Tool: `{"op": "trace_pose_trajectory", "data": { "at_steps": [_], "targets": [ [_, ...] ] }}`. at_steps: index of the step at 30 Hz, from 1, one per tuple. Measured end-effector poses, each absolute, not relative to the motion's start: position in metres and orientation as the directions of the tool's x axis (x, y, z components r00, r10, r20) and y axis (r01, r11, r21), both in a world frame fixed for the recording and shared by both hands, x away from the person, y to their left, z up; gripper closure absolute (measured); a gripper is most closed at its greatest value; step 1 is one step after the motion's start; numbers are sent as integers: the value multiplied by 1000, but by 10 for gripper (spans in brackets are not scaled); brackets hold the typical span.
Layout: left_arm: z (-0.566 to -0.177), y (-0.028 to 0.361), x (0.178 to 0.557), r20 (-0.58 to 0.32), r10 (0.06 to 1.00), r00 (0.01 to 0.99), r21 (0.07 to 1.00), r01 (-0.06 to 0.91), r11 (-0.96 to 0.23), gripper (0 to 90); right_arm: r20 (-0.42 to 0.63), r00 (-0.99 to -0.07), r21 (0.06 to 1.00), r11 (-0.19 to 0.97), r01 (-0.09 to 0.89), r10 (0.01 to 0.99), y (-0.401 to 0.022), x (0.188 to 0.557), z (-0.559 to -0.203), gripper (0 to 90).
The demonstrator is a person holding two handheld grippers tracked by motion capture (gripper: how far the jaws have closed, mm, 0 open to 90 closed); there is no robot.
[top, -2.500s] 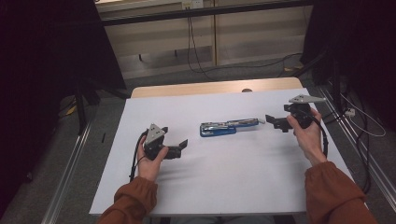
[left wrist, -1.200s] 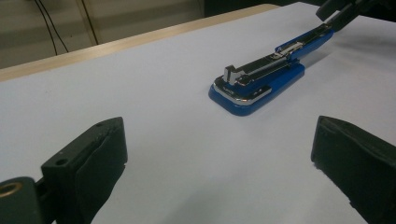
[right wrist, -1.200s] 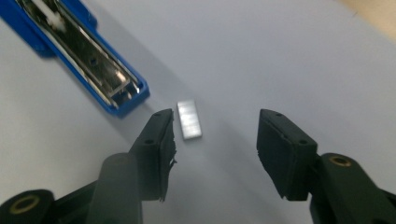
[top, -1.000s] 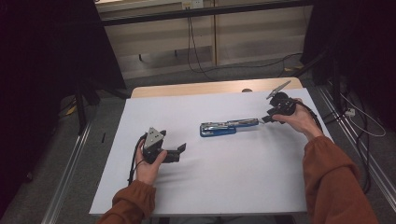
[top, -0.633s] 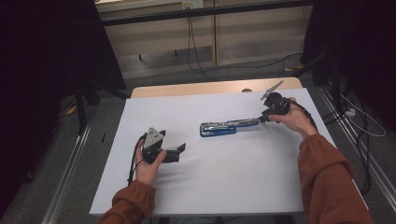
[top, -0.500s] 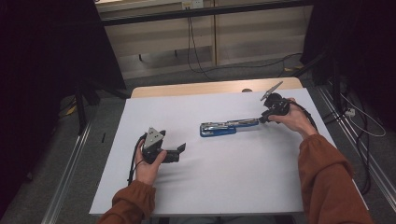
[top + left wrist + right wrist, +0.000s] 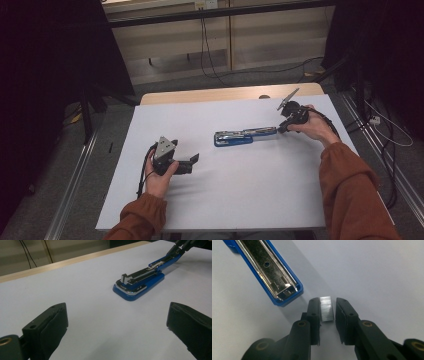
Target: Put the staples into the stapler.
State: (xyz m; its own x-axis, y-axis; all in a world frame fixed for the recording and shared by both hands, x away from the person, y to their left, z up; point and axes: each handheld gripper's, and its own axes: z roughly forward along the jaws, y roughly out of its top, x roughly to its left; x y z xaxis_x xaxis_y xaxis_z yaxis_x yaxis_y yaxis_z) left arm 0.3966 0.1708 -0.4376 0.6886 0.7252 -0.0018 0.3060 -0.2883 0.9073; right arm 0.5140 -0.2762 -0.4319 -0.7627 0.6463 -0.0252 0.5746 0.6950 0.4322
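Observation:
A blue and chrome stapler (image 7: 245, 136) (image 7: 140, 283) lies opened out flat in the middle of the white table (image 7: 225, 200). At its right end my right gripper (image 7: 280, 129) (image 7: 327, 301) points down at the table. A short silver strip of staples (image 7: 327, 308) lies between its jaws, just off the stapler's open channel (image 7: 269, 270). The jaws have just been closing. The left pad is against the strip and a thin gap shows on the right. My left gripper (image 7: 192, 164) (image 7: 117, 312) rests open on the table, left of the stapler, nothing in it.
A wooden strip (image 7: 225, 94) runs along the table's far edge. Cables hang over the floor beyond it. Metal rails flank the table on both sides. The person's orange sleeves (image 7: 350, 190) enter from the bottom.
My right gripper moved left from the table's right side to the stapler's right end and tipped down. Its jaws narrowed. The left gripper and the stapler stayed put.

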Motion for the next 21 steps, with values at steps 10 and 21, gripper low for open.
{"op": "trace_pose_trajectory", "data": {
  "at_steps": [10,21],
  "targets": [
    [-438,171,397,0,724,689,907,305,-290,37,-18,-774,407,712,572,633,-274,517,-432,790],
    [-437,171,396,0,725,689,908,304,-289,37,-10,-762,415,695,586,648,-275,515,-432,792]
  ]
}}
